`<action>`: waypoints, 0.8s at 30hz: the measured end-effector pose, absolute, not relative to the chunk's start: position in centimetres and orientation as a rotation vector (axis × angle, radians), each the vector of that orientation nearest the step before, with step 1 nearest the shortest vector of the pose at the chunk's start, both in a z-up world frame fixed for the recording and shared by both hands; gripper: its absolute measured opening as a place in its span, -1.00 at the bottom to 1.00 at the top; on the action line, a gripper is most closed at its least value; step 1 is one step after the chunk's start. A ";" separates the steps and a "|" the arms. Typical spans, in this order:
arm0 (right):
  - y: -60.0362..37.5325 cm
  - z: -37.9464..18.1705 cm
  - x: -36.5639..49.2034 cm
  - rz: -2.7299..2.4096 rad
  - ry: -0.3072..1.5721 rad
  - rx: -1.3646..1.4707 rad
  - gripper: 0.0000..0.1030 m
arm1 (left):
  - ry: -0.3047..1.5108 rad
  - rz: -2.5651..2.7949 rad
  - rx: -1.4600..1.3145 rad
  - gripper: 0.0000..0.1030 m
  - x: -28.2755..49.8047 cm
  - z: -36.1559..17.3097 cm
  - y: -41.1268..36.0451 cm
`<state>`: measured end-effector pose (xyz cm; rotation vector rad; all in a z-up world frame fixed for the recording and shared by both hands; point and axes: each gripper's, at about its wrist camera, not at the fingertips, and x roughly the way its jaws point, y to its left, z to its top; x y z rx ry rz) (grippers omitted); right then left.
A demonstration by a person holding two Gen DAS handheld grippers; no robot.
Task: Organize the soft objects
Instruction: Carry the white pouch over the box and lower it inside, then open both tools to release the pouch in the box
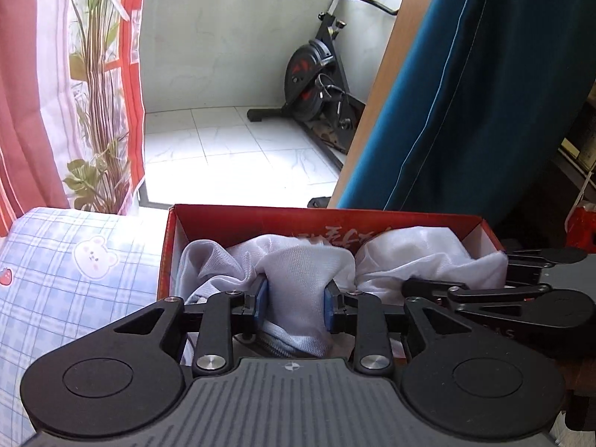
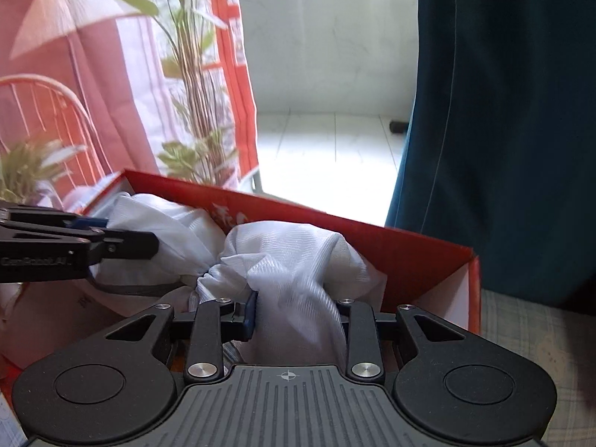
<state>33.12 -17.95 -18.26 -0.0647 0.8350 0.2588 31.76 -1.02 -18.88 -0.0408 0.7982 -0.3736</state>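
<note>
Where it lies: the white mesh cloth (image 1: pixel 309 260) is bunched inside the red cardboard box (image 1: pixel 283 219), filling it from the left end to the right.
Cloth shape: two crumpled mounds, one under each gripper, joined by a twisted waist at the middle; in the right wrist view the nearer mound (image 2: pixel 294 257) rises above the box's near side.
Left gripper (image 1: pixel 297 307): its blue pads (image 1: pixel 262 300) sit on either side of a fold of the cloth and touch it, so the tongs are clamped on that fold, with the fabric rising between them.
Right gripper (image 2: pixel 296 316): clamped on the other mound of the cloth; one blue pad (image 2: pixel 250 313) shows at the left side, and the opposite pad is hidden behind fabric.
Grippers together: side by side over the box, the right one's fingers (image 1: pixel 484 290) showing at the right edge of the left wrist view.
Box: open-topped, red with pale printed lettering on the inner far wall (image 2: pixel 335 223).
Beneath the box: a bed surface, with a blue plaid sheet (image 1: pixel 74 260) bearing a bear print just to the left.
Further out: a printed red and white curtain (image 1: pixel 37 93) at left, a dark teal curtain (image 1: pixel 484 93) at right.
Beyond: a white tiled floor (image 1: pixel 238 141) with an exercise bike (image 1: pixel 320 74) by the wall.
</note>
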 end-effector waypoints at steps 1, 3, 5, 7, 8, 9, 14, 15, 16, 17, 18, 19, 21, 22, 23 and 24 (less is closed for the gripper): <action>-17.9 -18.6 33.4 0.250 0.860 -0.061 -0.48 | 0.797 -0.378 -0.042 -0.27 31.7 -18.8 -0.9; -17.9 -19.4 33.9 0.237 0.907 -0.044 -0.48 | 0.792 -0.381 -0.053 -0.18 31.5 -18.8 -0.7; -17.8 -20.1 34.2 0.225 0.945 -0.045 -0.48 | 0.792 -0.383 -0.061 -0.17 31.6 -18.8 -0.6; -18.1 -20.4 34.4 0.212 0.975 -0.017 -0.46 | 0.788 -0.383 -0.060 -0.16 31.7 -18.8 -0.7; -18.5 -20.4 34.4 0.206 0.986 -0.002 -0.45 | 0.786 -0.382 -0.056 -0.16 31.6 -18.7 -0.7; -18.6 -20.5 34.5 0.199 0.995 0.010 -0.44 | 0.783 -0.381 -0.052 -0.15 31.6 -18.7 -0.9; -18.4 -19.6 34.2 0.165 0.960 -0.015 -0.23 | 0.766 -0.388 -0.027 0.22 31.4 -18.6 -1.2; -18.3 -19.2 34.0 0.165 0.945 -0.018 -0.17 | 0.763 -0.389 -0.019 0.27 31.3 -18.5 -1.3; -18.3 -18.6 33.7 0.160 0.929 -0.025 -0.17 | 0.757 -0.387 -0.009 0.35 31.1 -18.3 -1.4; -18.6 -18.0 33.3 0.161 0.914 -0.028 -0.16 | 0.749 -0.384 -0.002 0.42 30.9 -18.1 -1.5; -18.6 -17.4 33.0 0.161 0.902 -0.030 -0.15 | 0.742 -0.383 0.002 0.45 30.7 -17.8 -1.5; -18.6 -16.8 32.8 0.162 0.890 -0.029 -0.12 | 0.735 -0.380 0.001 0.51 30.4 -17.5 -1.5; -18.9 -15.5 32.1 0.171 0.860 -0.030 -0.10 | 0.720 -0.372 0.004 0.60 29.8 -16.8 -1.4; -19.0 -15.0 31.7 0.174 0.850 -0.031 -0.10 | 0.712 -0.366 0.010 0.64 29.4 -16.5 -1.4; -19.2 -14.3 31.1 0.177 0.840 -0.031 -0.10 | 0.705 -0.362 0.016 0.66 29.0 -16.1 -1.3; -19.3 -13.8 30.6 0.181 0.831 -0.030 -0.10 | 0.699 -0.358 0.023 0.67 28.6 -15.8 -1.3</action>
